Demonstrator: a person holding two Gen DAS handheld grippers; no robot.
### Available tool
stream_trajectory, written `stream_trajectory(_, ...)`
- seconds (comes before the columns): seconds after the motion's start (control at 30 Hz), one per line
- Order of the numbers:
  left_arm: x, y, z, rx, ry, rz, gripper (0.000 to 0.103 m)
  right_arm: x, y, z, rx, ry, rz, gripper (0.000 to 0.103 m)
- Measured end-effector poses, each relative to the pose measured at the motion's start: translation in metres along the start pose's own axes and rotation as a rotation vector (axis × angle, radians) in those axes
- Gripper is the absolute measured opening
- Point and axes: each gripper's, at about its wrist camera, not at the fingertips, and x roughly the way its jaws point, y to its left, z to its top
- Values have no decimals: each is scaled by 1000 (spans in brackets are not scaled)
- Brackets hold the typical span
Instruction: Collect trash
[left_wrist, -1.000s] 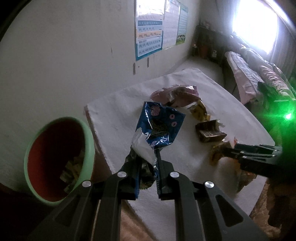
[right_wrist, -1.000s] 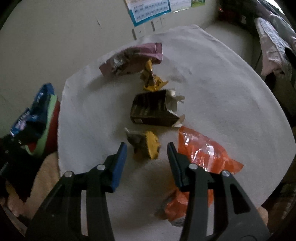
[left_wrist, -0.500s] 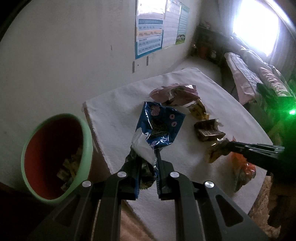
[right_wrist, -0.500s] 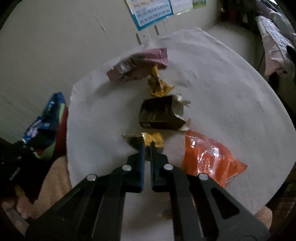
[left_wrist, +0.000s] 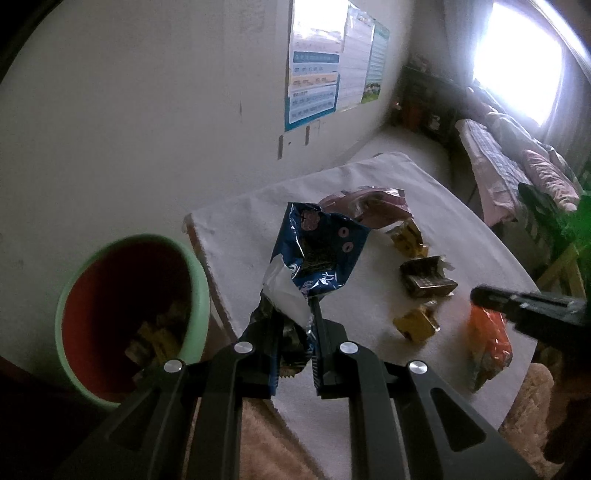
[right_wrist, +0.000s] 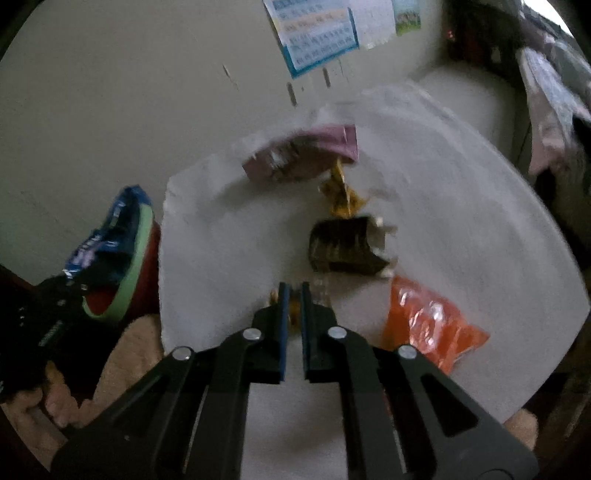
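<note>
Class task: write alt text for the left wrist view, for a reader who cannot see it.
The left gripper clamps a blue snack wrapper beside a green-rimmed bin. More wrappers lie on the white-covered table.

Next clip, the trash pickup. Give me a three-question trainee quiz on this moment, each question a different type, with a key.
1. True or false: the left tongs are shut on the blue wrapper.
2. What is pinched in the right tongs? A) orange bag B) small yellow wrapper C) brown carton
3. Name the container beside the white table that already holds some trash.

Key:
1. True.
2. B, the small yellow wrapper; the orange bag and brown carton lie on the table.
3. The green-rimmed bin.
</note>
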Motion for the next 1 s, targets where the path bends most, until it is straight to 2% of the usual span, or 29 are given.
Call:
stream_trajectory(0.07, 0, 1, -1, -1, -1, 2, 11, 12, -4, -4, 22, 30, -4, 33)
stream_trajectory(0.1, 0, 1, -2, -3, 1, 0, 11, 19, -6, -5, 33, 48, -14, 38)
stream_trajectory(0.13, 0, 2, -3, -5, 3, -2, 11, 24, -7, -6, 49, 61, -13, 42)
stream_trajectory(0.2, 0, 2, -4, -5, 6, -2, 11, 31, -7, -7, 78, 77, 6, 42)
stream_trajectory(0.23, 0, 3, -4, -4, 6, -1, 11, 35, -6, -7, 84, 84, 13, 46)
stream_trajectory(0.27, 0, 3, -5, -6, 8, -1, 11, 40, -3, -6, 82, 90, 11, 54)
stream_trajectory(0.33, -1, 5, -5, -11, 10, -3, 11, 47, 1, -5, 76, 97, 4, 60)
stream_trajectory(0.43, 0, 5, -5, -5, 9, -1, 11, 62, 6, -3, 65, 116, -1, 59)
stream_trajectory(0.5, 0, 5, -6, -5, 10, 0, 11, 69, 8, -4, 57, 119, -7, 46)
stream_trajectory(0.53, 0, 5, -6, -6, 11, 0, 11, 73, 8, -4, 55, 129, -9, 31)
stream_trajectory(0.63, 1, 7, -8, -13, 16, 4, 11, 70, 6, -7, 81, 126, 26, 24)
stream_trajectory(1.0, -2, 17, -3, -22, -7, 54, 11, 2, 29, -1, 31, -30, 93, 23)
